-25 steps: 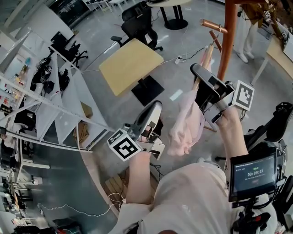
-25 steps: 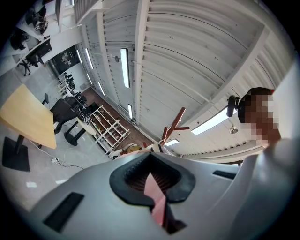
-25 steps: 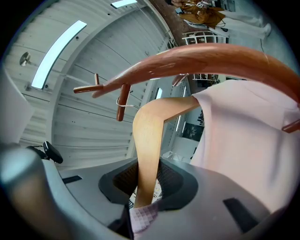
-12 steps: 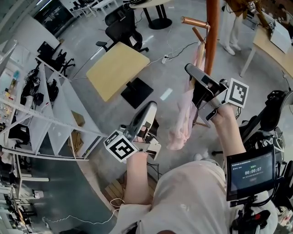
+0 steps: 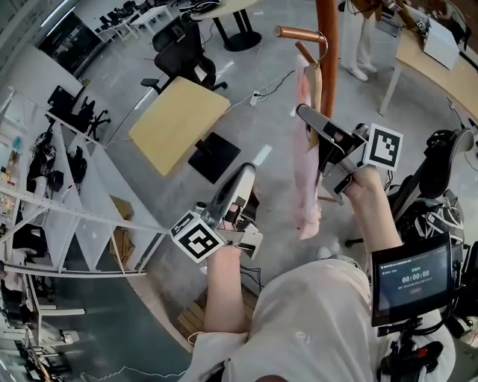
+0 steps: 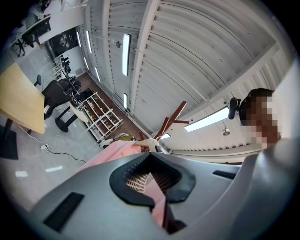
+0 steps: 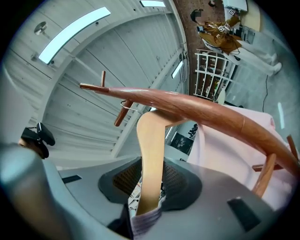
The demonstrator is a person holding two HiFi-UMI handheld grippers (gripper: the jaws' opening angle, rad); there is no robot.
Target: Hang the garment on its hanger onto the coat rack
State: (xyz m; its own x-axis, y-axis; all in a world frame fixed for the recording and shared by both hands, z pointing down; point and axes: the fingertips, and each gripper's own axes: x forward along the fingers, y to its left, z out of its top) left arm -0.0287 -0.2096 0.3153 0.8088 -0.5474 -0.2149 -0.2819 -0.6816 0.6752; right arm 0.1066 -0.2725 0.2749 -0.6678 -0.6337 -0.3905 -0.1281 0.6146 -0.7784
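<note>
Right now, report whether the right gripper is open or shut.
Shut: the right gripper clamps the wooden hanger between its pads.

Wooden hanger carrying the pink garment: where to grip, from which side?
Grip the hanger on its bare wooden neck, coming from below, pads on the flat faces, as the right gripper does. The garment covers the rest, and the coat rack stands beyond.

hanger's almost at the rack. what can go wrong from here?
1. The hook is at the peg, but whether it sits over it can't be told; opening now might drop everything.
2. The right gripper clamps the hanger by one arm, off-centre, so it may tilt or swing against the rack pole.
3. The pink garment hangs loose and could slip off a tilted hanger.
</note>
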